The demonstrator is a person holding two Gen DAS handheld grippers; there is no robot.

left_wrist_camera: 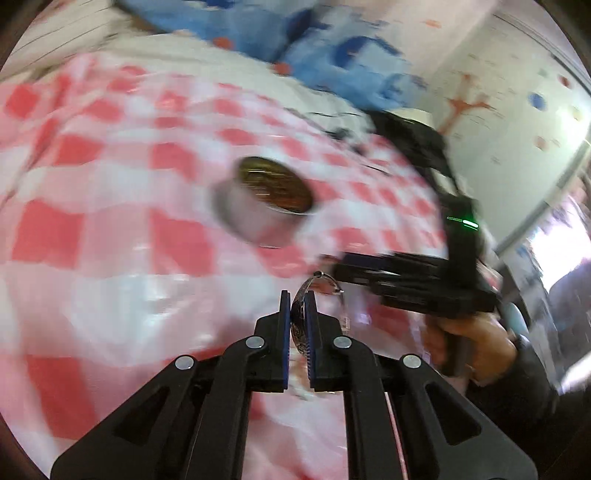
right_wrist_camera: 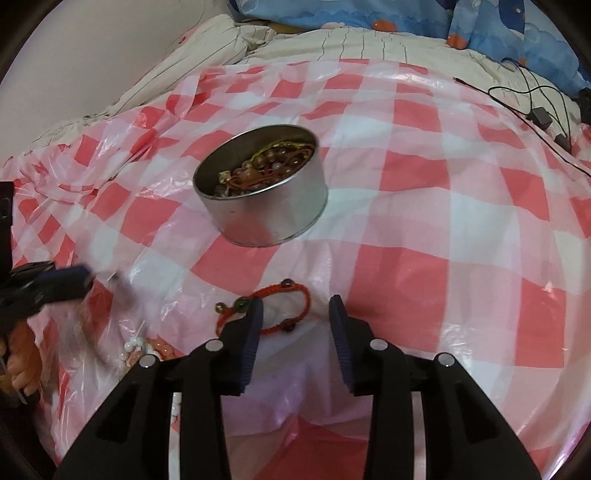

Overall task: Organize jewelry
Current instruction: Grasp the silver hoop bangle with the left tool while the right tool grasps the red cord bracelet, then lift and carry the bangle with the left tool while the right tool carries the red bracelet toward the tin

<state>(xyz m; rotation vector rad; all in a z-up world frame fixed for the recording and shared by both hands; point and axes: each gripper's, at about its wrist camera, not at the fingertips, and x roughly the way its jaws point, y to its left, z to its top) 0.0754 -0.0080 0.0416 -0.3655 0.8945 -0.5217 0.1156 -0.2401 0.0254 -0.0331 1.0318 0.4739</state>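
Left gripper (left_wrist_camera: 297, 295) fingers clenched on silver bangle (left_wrist_camera: 301, 317); right gripper (right_wrist_camera: 295, 306) fingers released above red bracelet (right_wrist_camera: 280, 306).

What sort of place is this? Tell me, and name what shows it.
Most likely a bedroom, with the work done on a bed: a red-checked plastic sheet lies over rumpled striped bedding, a blue patterned quilt is bunched behind it, and charger cables trail across.

A round metal tin (right_wrist_camera: 260, 192) full of beads sits upright on checked plastic; a red cord bracelet (right_wrist_camera: 284, 308) lies near it.
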